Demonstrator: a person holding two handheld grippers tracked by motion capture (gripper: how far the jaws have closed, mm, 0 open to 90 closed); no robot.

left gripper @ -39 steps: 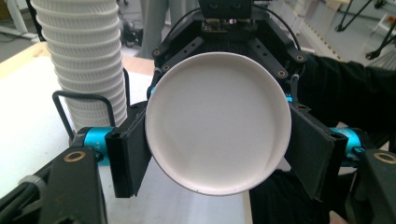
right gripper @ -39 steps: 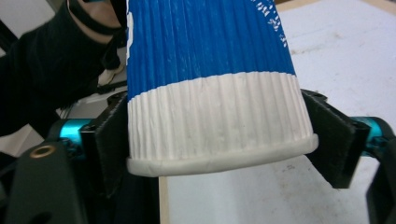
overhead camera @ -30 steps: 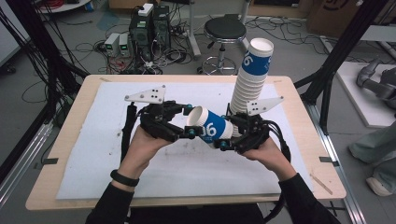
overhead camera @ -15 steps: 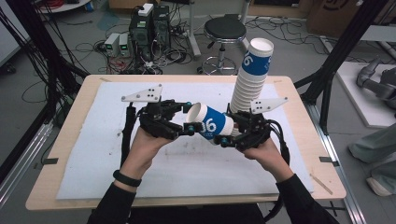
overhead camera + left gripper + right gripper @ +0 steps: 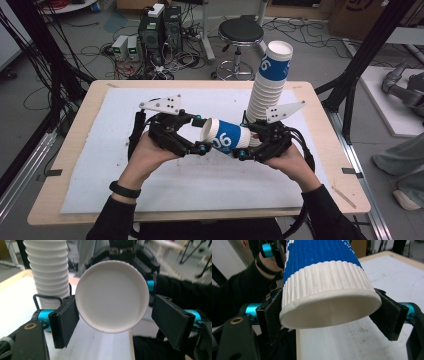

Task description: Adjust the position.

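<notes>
**A:** High view, quick rundown: there's a blue-and-white paper cup [image 5: 231,140] lying sideways in mid-air above the white mat [image 5: 150,185] on the desk [image 5: 75,150], held up between the two tools. The right tool [image 5: 248,146] has it by the base end. In the right gripper view both pads sit against the cup's ribbed white band, one on each side, and those jaws have just been closing in on it, so that one's gripping the cup.

**B:** And the left tool [image 5: 199,135]?

**A:** It's at the rim end. In the left gripper view you look straight into the cup's open mouth. One pad touches the rim, the other stands clear with a visible gap. Those jaws have just been opening with the rim between them, so I'd call it released, not clamping.

**B:** What's the tall thing behind?

**A:** A stack of paper cups [image 5: 267,85], upright on the desk just beyond the right tool, leaning a bit. It shows up in the left gripper view too, off to the side of the held cup.
</notes>
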